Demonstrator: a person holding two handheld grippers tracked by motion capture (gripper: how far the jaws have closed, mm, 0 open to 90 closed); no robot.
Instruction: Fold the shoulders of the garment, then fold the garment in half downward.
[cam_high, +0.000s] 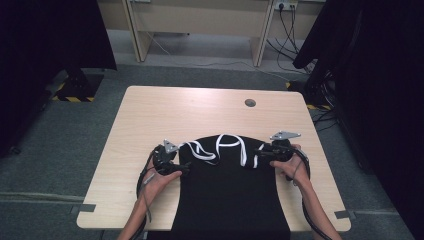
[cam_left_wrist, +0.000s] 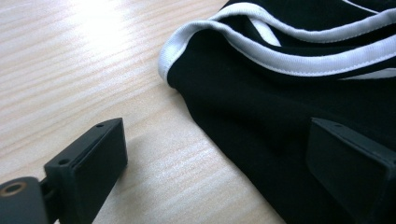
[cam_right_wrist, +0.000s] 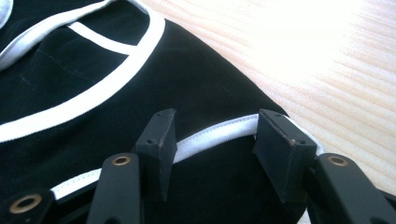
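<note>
Black garment (cam_high: 227, 190) with white trim lies lengthwise on the desk (cam_high: 150, 115), neckline pointing away from the person. Left gripper (cam_high: 181, 167) and right gripper (cam_high: 258, 151) gape wide at its shoulders.

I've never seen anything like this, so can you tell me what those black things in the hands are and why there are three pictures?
A person sits at a wooden table and holds a tool in each hand. Each tool ends in a claw with two black jaws that can pinch things. The big picture comes from a camera up high, looking down. There you see the left claw and the right claw. The other two pictures come from small cameras riding on the claws.

On the table lies a black garment with white trim. Both claws are open. The left one sits at the cloth's edge, one jaw over the wood and one over the cloth. The right one has its jaws either side of a white trimmed edge, not pinching yet.
</note>
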